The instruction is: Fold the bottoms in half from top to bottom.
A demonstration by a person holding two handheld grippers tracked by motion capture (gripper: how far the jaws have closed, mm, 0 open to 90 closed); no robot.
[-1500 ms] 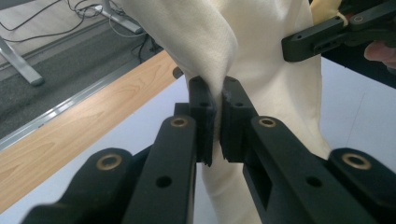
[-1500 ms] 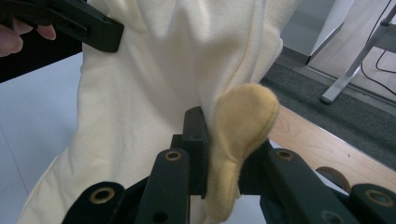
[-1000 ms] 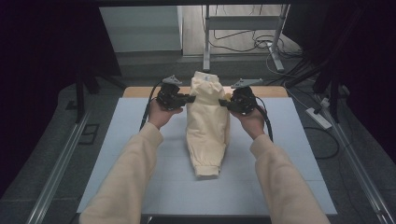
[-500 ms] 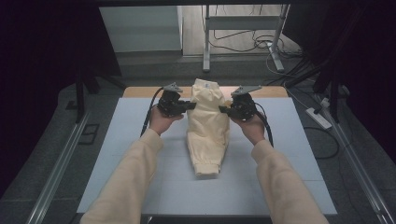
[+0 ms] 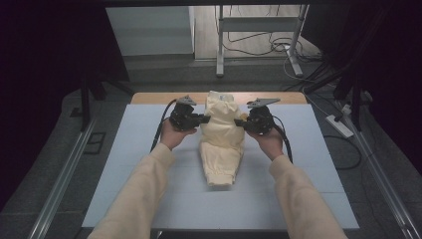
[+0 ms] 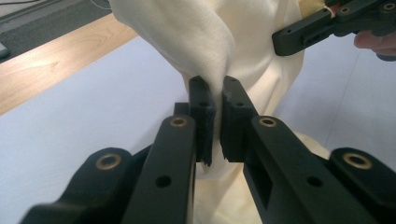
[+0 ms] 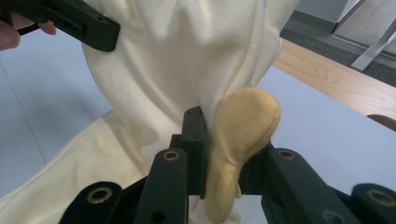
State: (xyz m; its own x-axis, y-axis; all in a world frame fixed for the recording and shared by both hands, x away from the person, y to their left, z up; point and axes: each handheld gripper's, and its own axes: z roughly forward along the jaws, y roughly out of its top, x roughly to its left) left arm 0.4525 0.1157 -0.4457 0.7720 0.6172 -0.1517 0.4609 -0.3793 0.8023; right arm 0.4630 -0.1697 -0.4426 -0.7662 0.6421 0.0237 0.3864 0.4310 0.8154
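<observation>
A cream fabric garment (image 5: 220, 137) hangs bunched between both hands over the pale blue mat (image 5: 124, 164), its cuffed lower end resting on the mat. My left gripper (image 5: 204, 119) is shut on a fold at the garment's left side; in the left gripper view the pads (image 6: 204, 109) pinch the white cloth (image 6: 196, 37). My right gripper (image 5: 238, 121) is shut on the right side, where a thick yellow ribbed edge (image 7: 243, 126) sits squeezed between its jaws. Each gripper view also shows the other gripper's jaw farther off, gripping the cloth (image 7: 187, 56).
The mat covers a wooden table whose far edge (image 5: 164, 97) shows as a bare strip. Behind the table stand metal stand legs (image 5: 219, 45) and cables on the floor. A power strip (image 5: 340, 125) lies on the floor at the right. Rails run along both sides.
Both hands have sunk a little toward the mat with the garment, so more of its lower end rests there. The grips look unchanged.
</observation>
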